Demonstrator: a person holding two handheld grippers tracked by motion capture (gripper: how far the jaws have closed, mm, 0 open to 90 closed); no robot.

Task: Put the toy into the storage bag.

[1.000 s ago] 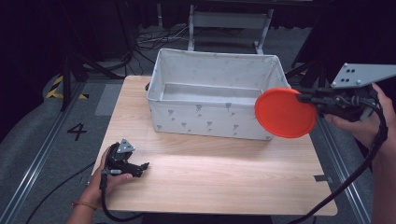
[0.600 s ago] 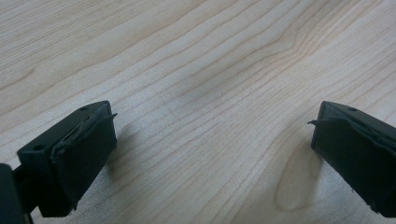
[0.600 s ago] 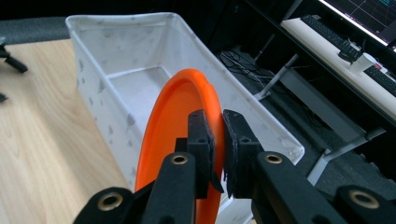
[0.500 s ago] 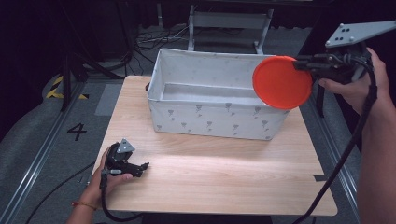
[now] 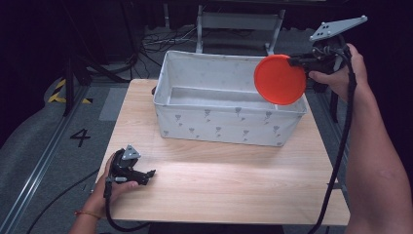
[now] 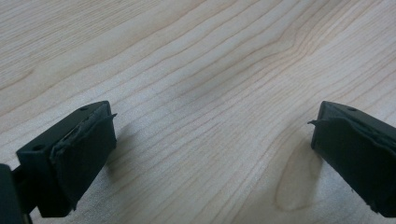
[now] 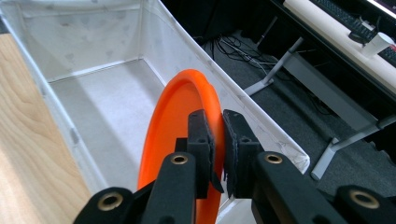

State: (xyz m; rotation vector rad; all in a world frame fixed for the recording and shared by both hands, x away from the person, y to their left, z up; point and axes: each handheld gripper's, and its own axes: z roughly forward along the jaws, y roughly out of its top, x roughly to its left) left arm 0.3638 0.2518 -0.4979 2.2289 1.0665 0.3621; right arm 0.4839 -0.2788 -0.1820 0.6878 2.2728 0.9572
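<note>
A white fabric bin (image 5: 229, 105) with a faint grey pattern stands at the far edge of the wooden desk (image 5: 234, 185); the part of its inside that shows is bare. Above the bin's right end, the right gripper (image 7: 215, 140) holds an orange plastic plate (image 5: 279, 79) on edge, its jaws clamped on the plate's rim, the plate raised clear of the bin's wall. The left gripper (image 5: 146, 174) rests on the desk near the near left corner, held in the person's left hand (image 5: 114, 187), its jaws wide apart with bare wood between them.
</note>
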